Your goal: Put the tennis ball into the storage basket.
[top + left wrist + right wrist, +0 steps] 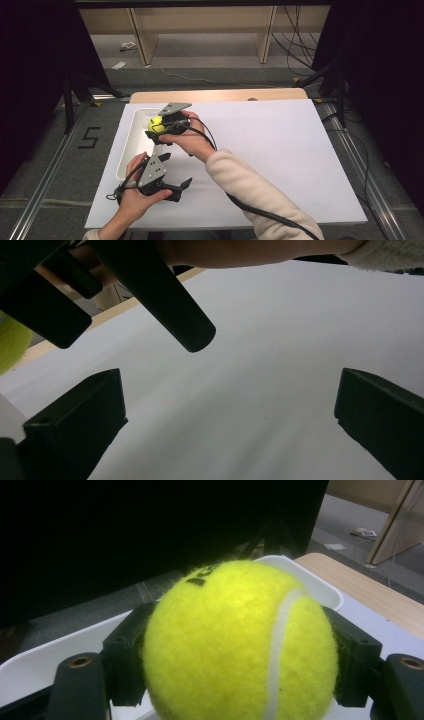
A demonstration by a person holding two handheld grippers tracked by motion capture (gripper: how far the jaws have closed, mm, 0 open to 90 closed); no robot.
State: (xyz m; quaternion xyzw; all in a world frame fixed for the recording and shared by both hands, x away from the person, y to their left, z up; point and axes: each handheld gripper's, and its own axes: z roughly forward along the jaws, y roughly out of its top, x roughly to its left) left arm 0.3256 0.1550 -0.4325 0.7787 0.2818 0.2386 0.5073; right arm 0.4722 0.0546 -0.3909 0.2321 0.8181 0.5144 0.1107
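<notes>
A yellow-green tennis ball (156, 124) (240, 645) is clamped in my right gripper (159, 131), which hangs over the right rim of a long white tray (131, 145) (45, 660) at the table's left. In the right gripper view the two black jaws press the ball's sides, with the tray below. My left gripper (176, 180) (230, 425) is held low over the white table sheet near the front edge, jaws wide apart with nothing between them. In the left gripper view the right gripper's black body (150, 295) and a sliver of ball (10, 345) loom above.
The white sheet (270, 150) covers most of a wooden table (220, 95). The person's cream sleeve (250, 195) crosses the front middle. Cables (260, 212) trail off the front edge. Wooden furniture legs (142, 40) and floor cables lie beyond the table.
</notes>
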